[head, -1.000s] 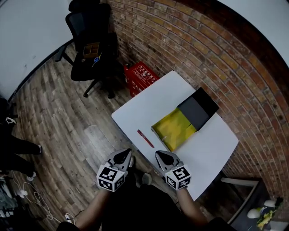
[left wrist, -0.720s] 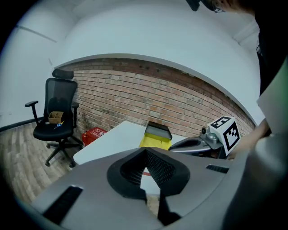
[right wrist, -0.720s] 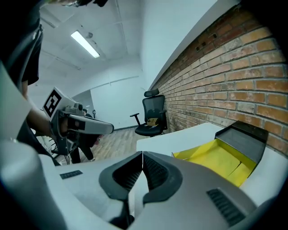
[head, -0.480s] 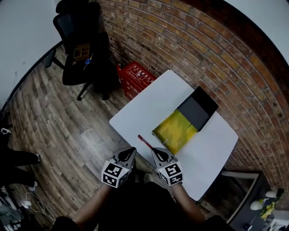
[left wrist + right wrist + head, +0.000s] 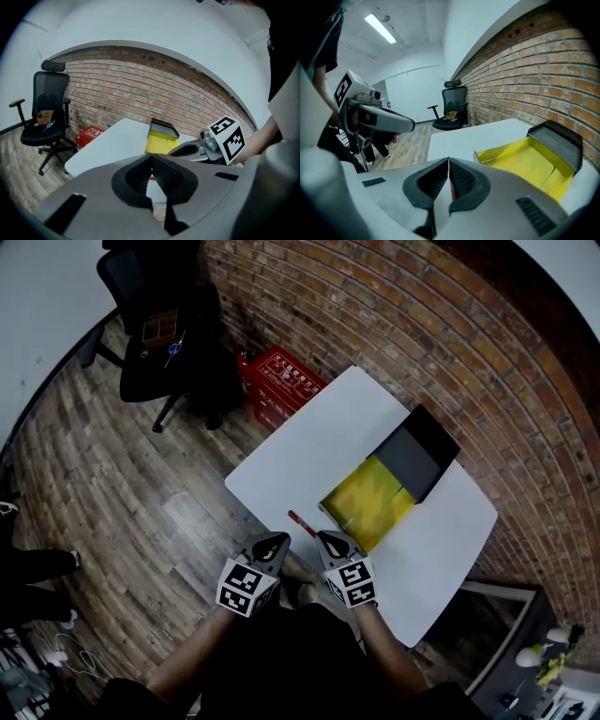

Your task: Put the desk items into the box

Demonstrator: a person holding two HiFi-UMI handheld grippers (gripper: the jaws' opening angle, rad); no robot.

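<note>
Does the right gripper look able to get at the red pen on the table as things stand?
Probably yes. The right gripper hangs just short of the red pen, with nothing on the table between them; the yellow box lies aside. Its fingers are together, so they must open first.

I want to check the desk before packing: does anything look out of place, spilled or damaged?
Nothing is spilled or damaged. The box stands open on the table; only the red pen lies loose, close to the edge on the person's side.
</note>
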